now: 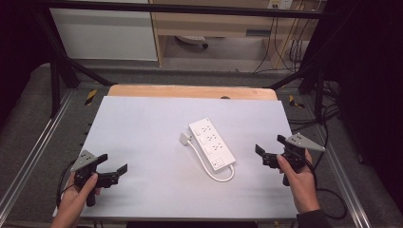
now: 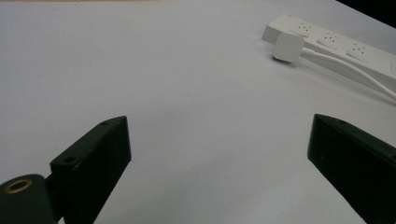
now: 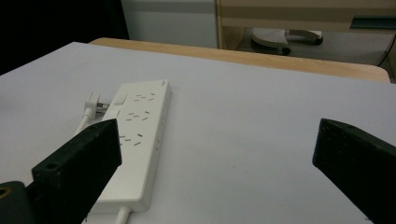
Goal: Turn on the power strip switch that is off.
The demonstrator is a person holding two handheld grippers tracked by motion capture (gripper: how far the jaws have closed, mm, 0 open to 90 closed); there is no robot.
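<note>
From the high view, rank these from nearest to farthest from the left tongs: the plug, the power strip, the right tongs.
1. plug, lying just left of the strip.
2. power strip, mid-table.
3. right tongs, at the table's right edge.

A white power strip (image 1: 212, 143) lies diagonally near the middle of the counter (image 1: 142, 128), which is covered by a pale sheet with a wooden edge showing at the far side. Its white cord (image 1: 209, 167) loops from the near end back along its left side to the plug (image 1: 185, 138), which rests just beside the strip's far end. Beyond the counter stands a light wooden cabinet (image 1: 214, 23), with dark cables (image 1: 285, 47) hanging to the right.
</note>
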